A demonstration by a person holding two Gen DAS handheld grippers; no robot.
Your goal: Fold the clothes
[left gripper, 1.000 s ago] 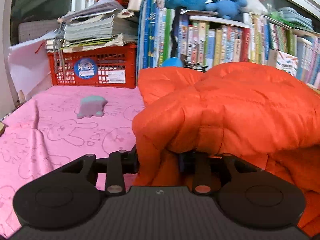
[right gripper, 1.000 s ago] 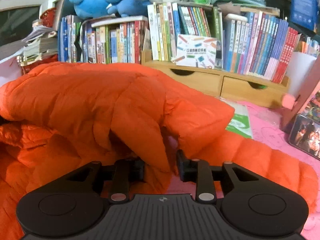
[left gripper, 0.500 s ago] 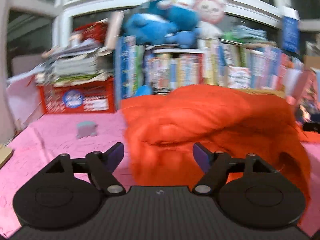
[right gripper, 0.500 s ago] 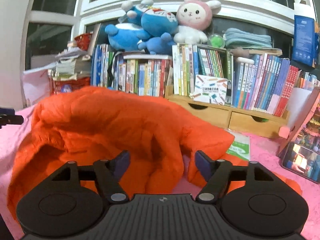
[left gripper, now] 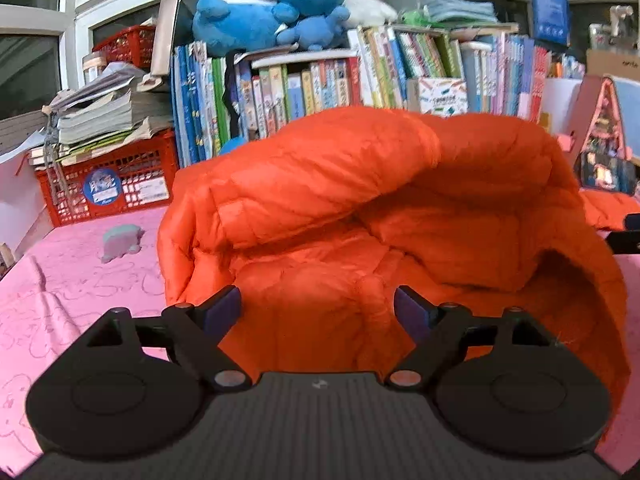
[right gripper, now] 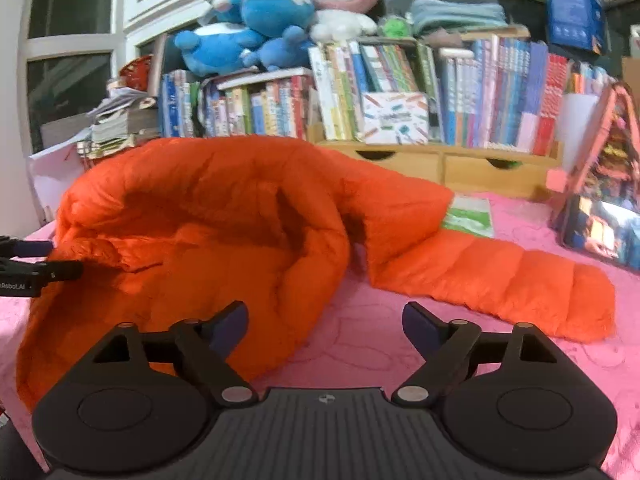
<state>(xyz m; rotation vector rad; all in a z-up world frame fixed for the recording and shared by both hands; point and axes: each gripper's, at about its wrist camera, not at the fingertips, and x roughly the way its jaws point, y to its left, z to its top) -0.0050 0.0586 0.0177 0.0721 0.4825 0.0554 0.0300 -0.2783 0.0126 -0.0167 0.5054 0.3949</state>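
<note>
1. on the pink cloth the orange puffer jacket lies bunched, its top flap arched over a hollow rather than lying flat, with one sleeve stretched out to the right.
2. the risk, as i judge it, is that the puffy flap springs back or slides off once nothing holds it, undoing the fold.
3. a careless regrasp could also catch only the top layer and drag the whole pile toward the books.
4. left gripper: jaws spread wide and opening further, nothing pinched; jacket fabric lies just ahead of the tips, untouched.
5. right gripper: jaws also wide and opening further, empty, over bare cloth beside the jacket's edge.
</note>
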